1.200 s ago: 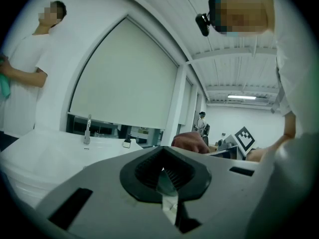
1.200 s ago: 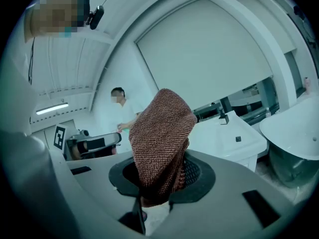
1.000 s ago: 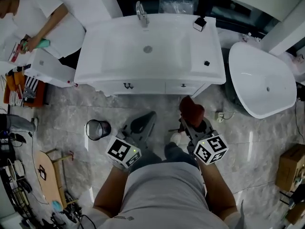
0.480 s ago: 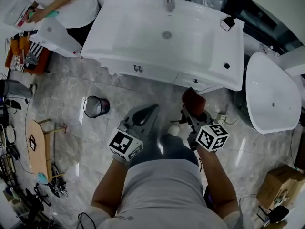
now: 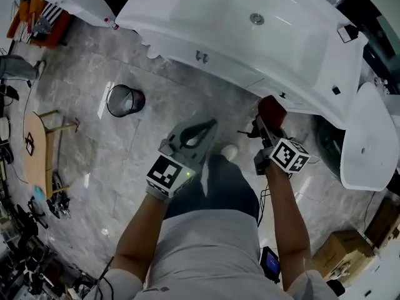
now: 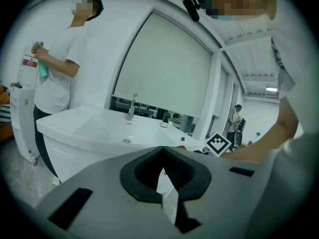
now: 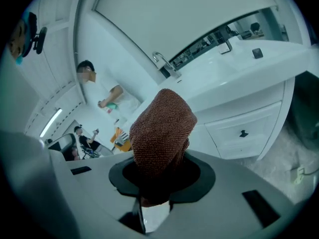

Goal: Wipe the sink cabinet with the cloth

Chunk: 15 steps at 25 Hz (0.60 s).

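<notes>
The white sink cabinet [image 5: 187, 45] with two drawer fronts stands ahead of me; it also shows in the left gripper view [image 6: 84, 146] and the right gripper view [image 7: 249, 126]. My right gripper [image 5: 269, 121] is shut on a bunched red-brown cloth [image 5: 272, 109], held just short of the cabinet's right drawer. The cloth [image 7: 162, 126] sticks up out of the right gripper [image 7: 160, 166] and hides its tips. My left gripper [image 5: 211, 125] hangs over the floor to the left, apart from the cabinet. The left gripper [image 6: 162, 156] is shut with nothing in it.
A black waste bin [image 5: 125, 100] stands on the marble floor left of me. A white tub [image 5: 365, 142] sits right of the cabinet, with a cardboard box [image 5: 340, 252] nearer. A person in white [image 6: 55, 68] stands at the cabinet's left end. A faucet [image 6: 132, 106] rises behind the basin.
The head view has swung, so the cabinet now slants toward the upper right. Both grippers stay in front of my body, the right one still carrying the cloth near the drawers.
</notes>
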{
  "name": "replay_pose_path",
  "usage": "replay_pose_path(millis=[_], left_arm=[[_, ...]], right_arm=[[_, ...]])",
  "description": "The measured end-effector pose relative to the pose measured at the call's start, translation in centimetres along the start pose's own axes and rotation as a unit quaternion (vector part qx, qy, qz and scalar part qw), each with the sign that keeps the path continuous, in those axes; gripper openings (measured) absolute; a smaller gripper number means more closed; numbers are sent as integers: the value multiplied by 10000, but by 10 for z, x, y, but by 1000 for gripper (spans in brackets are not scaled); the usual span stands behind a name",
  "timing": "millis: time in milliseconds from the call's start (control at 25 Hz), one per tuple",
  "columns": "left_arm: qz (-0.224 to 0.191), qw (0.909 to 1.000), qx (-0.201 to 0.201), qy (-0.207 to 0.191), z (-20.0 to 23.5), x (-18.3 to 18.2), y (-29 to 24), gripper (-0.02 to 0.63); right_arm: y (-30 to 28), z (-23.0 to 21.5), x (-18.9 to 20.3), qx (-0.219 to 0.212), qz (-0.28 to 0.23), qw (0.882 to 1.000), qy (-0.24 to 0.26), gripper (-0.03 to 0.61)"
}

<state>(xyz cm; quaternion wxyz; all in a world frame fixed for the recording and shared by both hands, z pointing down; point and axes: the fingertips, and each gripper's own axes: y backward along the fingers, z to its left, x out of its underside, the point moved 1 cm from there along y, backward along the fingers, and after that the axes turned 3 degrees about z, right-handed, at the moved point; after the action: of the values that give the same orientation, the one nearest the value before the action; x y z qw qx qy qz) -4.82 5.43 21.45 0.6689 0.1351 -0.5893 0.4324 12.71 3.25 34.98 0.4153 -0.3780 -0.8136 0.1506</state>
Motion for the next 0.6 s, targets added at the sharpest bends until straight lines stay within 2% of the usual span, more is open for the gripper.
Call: replay_pose_path(millis=[280, 600], left_arm=[[162, 9985, -254, 452, 17, 52, 4, 11], [376, 9942, -480, 891, 40, 103, 6, 11]], right_arm=[[-50, -43, 17, 256, 238, 9993, -90, 110], [-100, -89, 5, 464, 38, 9977, -491, 110]])
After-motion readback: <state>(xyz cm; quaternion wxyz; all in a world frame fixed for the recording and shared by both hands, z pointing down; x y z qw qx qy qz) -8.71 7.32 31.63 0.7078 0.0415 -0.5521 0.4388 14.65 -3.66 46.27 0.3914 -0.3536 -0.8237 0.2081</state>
